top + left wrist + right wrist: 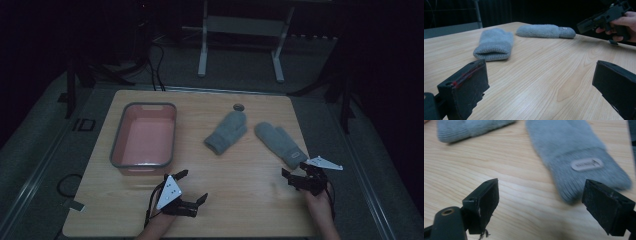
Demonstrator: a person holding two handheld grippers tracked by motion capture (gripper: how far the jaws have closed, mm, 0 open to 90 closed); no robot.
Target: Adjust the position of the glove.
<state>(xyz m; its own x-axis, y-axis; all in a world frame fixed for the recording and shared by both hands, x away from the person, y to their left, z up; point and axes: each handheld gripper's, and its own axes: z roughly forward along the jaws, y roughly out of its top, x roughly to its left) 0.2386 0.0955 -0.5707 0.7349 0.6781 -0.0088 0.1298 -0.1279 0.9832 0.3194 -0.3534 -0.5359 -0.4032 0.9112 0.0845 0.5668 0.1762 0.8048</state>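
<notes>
Two grey knit mittens lie on the wooden table [250,200]. The left mitten [226,132] [494,43] [466,128] points its cuff toward me. The right mitten [280,143] [544,31] [574,150] has a pale label [587,164] on its cuff. My left gripper [194,186] [540,82] stands open near the front edge, empty, well short of the left mitten. My right gripper [295,171] [541,197] is open too, just in front of the labelled cuff and apart from it. The left gripper view catches the right gripper [599,18] held in a hand.
A pink tub with a grey rim [116,145] stands at the table's left. A small dark round object [238,106] lies at the far edge behind the left mitten. Beyond the table are a white stand [202,55] and cables on a dark floor.
</notes>
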